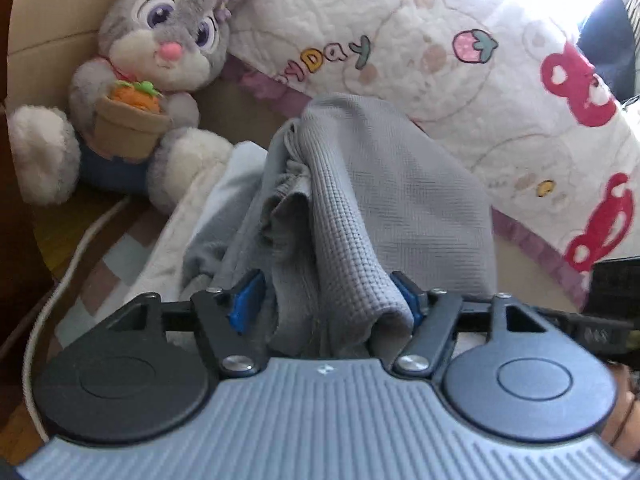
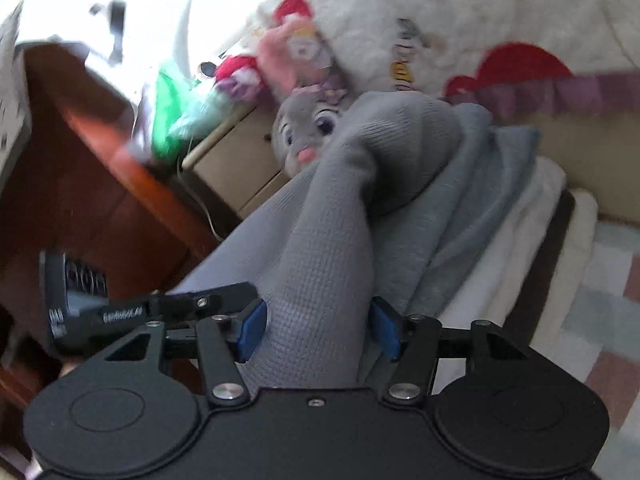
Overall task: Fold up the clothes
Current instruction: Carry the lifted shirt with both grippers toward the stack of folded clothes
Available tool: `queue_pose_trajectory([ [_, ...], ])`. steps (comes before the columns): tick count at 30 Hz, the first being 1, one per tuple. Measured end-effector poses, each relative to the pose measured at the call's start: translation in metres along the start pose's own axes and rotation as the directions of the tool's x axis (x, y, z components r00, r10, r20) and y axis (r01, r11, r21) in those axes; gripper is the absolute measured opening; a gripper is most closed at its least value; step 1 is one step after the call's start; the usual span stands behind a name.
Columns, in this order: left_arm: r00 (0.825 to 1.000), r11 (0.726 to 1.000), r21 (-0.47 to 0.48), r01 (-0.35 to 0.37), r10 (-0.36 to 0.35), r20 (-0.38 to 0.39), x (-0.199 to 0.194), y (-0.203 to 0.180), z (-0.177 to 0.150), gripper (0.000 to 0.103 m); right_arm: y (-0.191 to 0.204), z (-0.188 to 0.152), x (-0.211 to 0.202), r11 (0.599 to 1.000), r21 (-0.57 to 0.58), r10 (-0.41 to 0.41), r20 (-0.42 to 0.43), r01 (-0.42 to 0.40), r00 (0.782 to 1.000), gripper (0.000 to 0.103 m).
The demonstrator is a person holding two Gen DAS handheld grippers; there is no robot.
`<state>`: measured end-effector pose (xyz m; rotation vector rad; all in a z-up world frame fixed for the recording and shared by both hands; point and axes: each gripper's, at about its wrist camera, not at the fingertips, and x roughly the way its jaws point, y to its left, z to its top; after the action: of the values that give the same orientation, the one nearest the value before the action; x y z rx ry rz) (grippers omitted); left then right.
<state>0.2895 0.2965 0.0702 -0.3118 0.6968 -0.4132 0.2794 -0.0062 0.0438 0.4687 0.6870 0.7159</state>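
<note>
Garment in both tongs, so we go left to right. At far left a plush rabbit (image 1: pixel 148 80) sits against a beige panel, clear of the work and not touching the cloth. Just right of it, the grey waffle-knit garment (image 1: pixel 360 200) rises in a bunched ridge off a stack of folded pieces (image 1: pixel 224 200), pale blue and cream, on the bed. We read that as the landing spot: the garment looks to be on its way onto the pile.

Left tongs (image 1: pixel 324 300): partly open, cloth bunched between the blue pads. The right pad looks pressed into the fold; the left pad (image 1: pixel 246 300) seems to stand off slightly. We cannot tell whether this is a real grip or a loose one.

Right tongs (image 2: pixel 318 328): wider apart, with a thick roll of the same garment (image 2: pixel 332 240) filling the gap between the pads. Firm clamp or only cradling, we cannot tell, and the frame is blurred.

Two hold points at the near edge would keep that edge level. Behind it all, a patterned quilt (image 1: pixel 460 92) lies along the right side.
</note>
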Motion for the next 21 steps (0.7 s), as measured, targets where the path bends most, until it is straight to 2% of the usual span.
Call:
queue_pose_trajectory([
  [1,1.000,1.000,0.027,0.001,-0.002,0.024,-0.003,-0.004,0.003,0.024,0.001,0.004,0.001,1.000,0.023,0.014,-0.016,-0.014,1.000,0.041],
  [2,0.999,1.000,0.026,0.006,-0.007,0.054,-0.009,-0.006,0.008,0.021,0.002,0.008,0.003,0.999,0.046,0.028,-0.032,-0.027,0.999,0.034],
  [4,0.991,1.000,0.008,0.011,-0.012,0.130,-0.022,-0.008,0.019,0.019,0.004,0.016,0.006,0.994,0.093,0.058,-0.063,-0.052,0.996,0.030],
  [5,0.987,1.000,-0.005,0.006,-0.005,0.161,-0.026,-0.008,0.024,0.019,-0.002,0.019,0.007,0.974,0.212,0.101,-0.079,-0.082,0.992,0.030],
  [6,0.982,1.000,-0.019,0.000,0.004,0.188,-0.029,-0.007,0.029,0.019,-0.011,0.015,0.012,0.913,0.383,0.183,-0.077,-0.141,0.980,0.030],
  [7,0.976,0.999,-0.033,-0.006,0.013,0.216,-0.033,-0.007,0.034,0.018,-0.021,0.008,0.018,0.813,0.548,0.271,-0.055,-0.197,0.961,0.030],
  [8,0.979,0.999,-0.034,-0.007,0.013,0.204,-0.031,-0.006,0.036,0.020,-0.031,0.001,0.025,0.680,0.692,0.351,-0.018,-0.242,0.936,0.030],
  [9,0.987,1.000,-0.019,-0.014,0.017,0.162,-0.026,-0.007,0.035,0.022,-0.035,-0.007,0.031,0.595,0.764,0.379,0.008,-0.250,0.925,0.032],
  [10,0.991,0.998,0.000,-0.064,0.064,0.121,-0.021,-0.009,0.030,0.023,-0.034,-0.012,0.034,0.596,0.771,0.362,-0.010,-0.223,0.932,0.035],
  [11,0.989,0.992,0.021,-0.122,0.119,0.083,-0.016,-0.011,0.025,0.024,-0.031,-0.013,0.036,0.652,0.738,0.318,-0.056,-0.175,0.946,0.037],
  [12,0.982,0.983,0.043,-0.178,0.175,0.065,-0.013,-0.013,0.018,0.030,-0.028,-0.013,0.036,0.709,0.695,0.267,-0.107,-0.120,0.958,0.039],
  [13,0.979,0.980,0.046,-0.196,0.193,0.067,-0.013,-0.012,0.014,0.035,-0.025,-0.013,0.035,0.741,0.665,0.243,-0.139,-0.092,0.960,0.040],
  [15,0.974,0.975,0.046,-0.216,0.213,0.077,-0.016,-0.009,0.006,0.036,-0.021,-0.007,0.028,0.785,0.611,0.233,-0.137,-0.103,0.963,0.048],
  [16,0.975,0.977,0.026,-0.212,0.209,0.080,-0.019,-0.006,0.005,0.039,-0.018,-0.003,0.023,0.805,0.583,0.229,-0.132,-0.112,0.964,0.054],
  [17,0.974,0.977,-0.008,-0.212,0.212,0.084,-0.023,-0.002,0.005,0.041,-0.013,0.004,0.017,0.841,0.529,0.214,-0.133,-0.113,0.968,0.056],
  [19,0.970,0.974,-0.049,-0.220,0.224,0.097,-0.027,0.004,0.005,0.042,0.001,0.025,0.002,0.932,0.358,0.109,-0.129,-0.057,0.986,0.056],
  [21,0.965,0.970,-0.069,-0.232,0.238,0.113,-0.029,0.007,0.005,0.042,0.008,0.043,-0.014,0.974,0.224,0.012,-0.065,0.003,0.998,0.056],
])
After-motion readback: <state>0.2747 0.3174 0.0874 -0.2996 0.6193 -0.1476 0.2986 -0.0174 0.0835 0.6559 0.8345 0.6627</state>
